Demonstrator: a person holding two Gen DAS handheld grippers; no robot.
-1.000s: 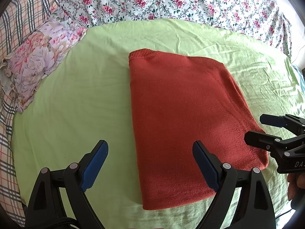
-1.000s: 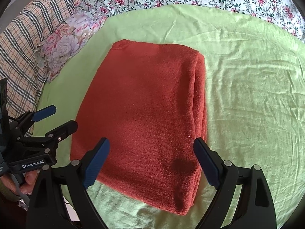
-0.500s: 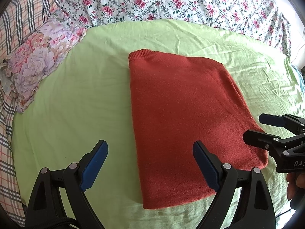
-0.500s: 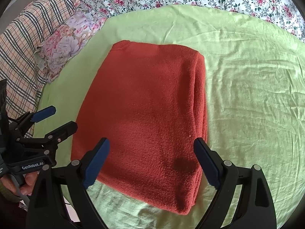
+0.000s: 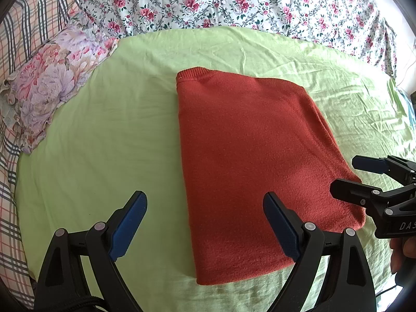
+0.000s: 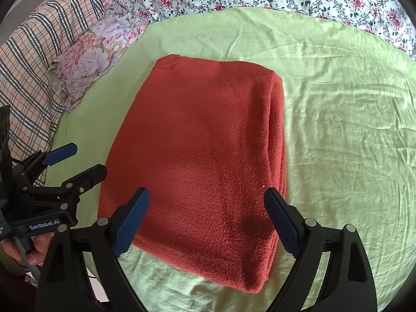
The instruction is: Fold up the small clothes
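A rust-red knitted sweater point(image 5: 249, 161) lies folded into a rectangle on a light green sheet point(image 5: 104, 140); it also shows in the right wrist view point(image 6: 205, 156), with stacked folded layers along its right edge. My left gripper point(image 5: 205, 215) is open and empty, hovering over the sweater's near left edge. My right gripper point(image 6: 206, 213) is open and empty above the sweater's near edge. Each gripper shows in the other's view: the right one point(image 5: 364, 176) by the near right corner, the left one point(image 6: 75, 161) by the near left side.
A floral pillow point(image 5: 49, 88) lies at the left edge of the green sheet. A plaid blanket point(image 6: 33, 59) lies beyond it on the far left. A flowered white cover point(image 5: 234, 0) runs along the back. Wrinkled green sheet point(image 6: 345, 130) spreads to the sweater's right.
Almost nothing has changed. Both grippers stay open and hover in nearly the same place; the sweater lies still.
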